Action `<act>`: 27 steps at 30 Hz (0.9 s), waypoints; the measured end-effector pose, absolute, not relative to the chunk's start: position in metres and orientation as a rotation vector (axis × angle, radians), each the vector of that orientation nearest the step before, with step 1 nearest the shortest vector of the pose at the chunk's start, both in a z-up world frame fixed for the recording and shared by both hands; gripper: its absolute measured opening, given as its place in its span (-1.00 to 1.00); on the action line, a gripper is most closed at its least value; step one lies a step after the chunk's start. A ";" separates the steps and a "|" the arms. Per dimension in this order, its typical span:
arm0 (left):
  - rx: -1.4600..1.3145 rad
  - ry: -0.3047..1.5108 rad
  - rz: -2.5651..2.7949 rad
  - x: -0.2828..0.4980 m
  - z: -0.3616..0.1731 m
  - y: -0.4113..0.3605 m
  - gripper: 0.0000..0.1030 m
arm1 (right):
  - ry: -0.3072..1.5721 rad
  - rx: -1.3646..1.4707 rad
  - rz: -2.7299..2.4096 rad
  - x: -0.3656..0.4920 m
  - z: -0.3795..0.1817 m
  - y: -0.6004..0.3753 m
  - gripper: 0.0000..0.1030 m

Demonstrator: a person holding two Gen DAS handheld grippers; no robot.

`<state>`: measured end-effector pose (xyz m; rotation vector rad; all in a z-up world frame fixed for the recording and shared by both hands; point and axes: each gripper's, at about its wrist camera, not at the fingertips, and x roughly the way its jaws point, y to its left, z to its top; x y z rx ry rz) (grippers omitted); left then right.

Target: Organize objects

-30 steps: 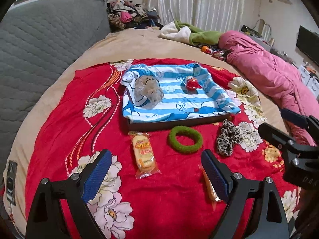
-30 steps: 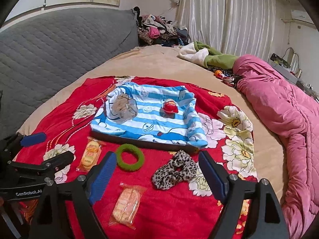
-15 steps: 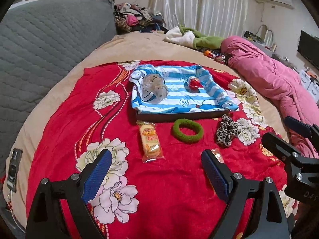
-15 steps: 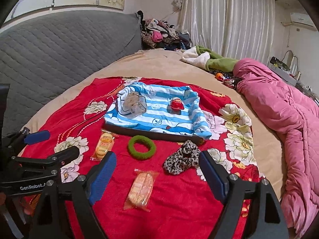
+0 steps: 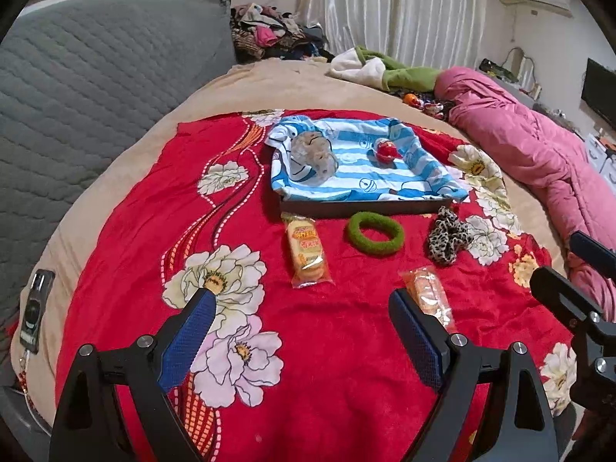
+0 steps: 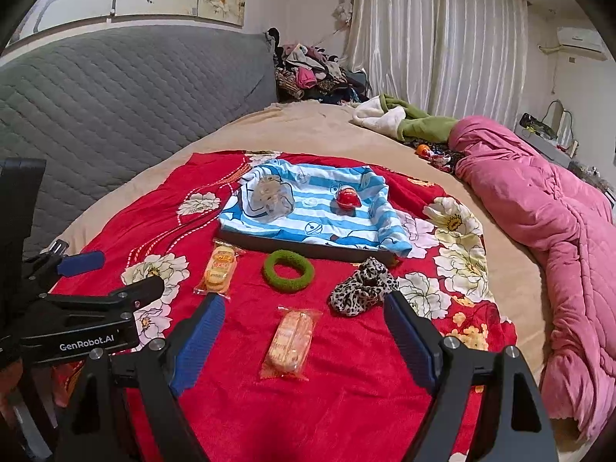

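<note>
On a red floral blanket (image 5: 346, 365) lie two wrapped snack packs (image 5: 307, 248) (image 6: 290, 338), a green ring (image 5: 375, 233) (image 6: 288, 265) and a leopard scrunchie (image 5: 446, 235) (image 6: 362, 287). Behind them stands a dark tray (image 6: 292, 246) lined with a blue striped cloth, holding a clear bag (image 6: 269, 196) and a red toy (image 6: 348, 198). My left gripper (image 5: 302, 310) and right gripper (image 6: 304, 315) are both open and empty, held back from the objects. The second snack pack (image 5: 427, 296) lies by my left gripper's right finger.
A pink quilt (image 6: 539, 211) lies along the right. A grey quilted headboard (image 6: 115, 88) stands at left. A pile of clothes (image 6: 315, 73) and a green and white cloth (image 6: 404, 119) lie at the back. A phone (image 5: 36, 308) lies at the bed's left edge.
Both grippers have pulled back and up from the objects, so the tray, ring, scrunchie and snacks look smaller and farther. Both stay open. Nothing on the blanket has moved.
</note>
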<state>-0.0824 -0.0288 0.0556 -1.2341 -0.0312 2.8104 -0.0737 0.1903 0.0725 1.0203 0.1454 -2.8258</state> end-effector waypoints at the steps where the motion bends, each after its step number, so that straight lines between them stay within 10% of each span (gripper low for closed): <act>1: -1.238 -0.032 2.810 -0.081 0.055 -0.029 0.78 | 0.146 1.019 -2.829 -0.072 0.072 0.190 0.64; 27: -1.244 -0.021 2.778 -0.064 0.020 -0.031 0.78 | 0.177 1.029 -2.836 -0.043 0.036 0.174 0.66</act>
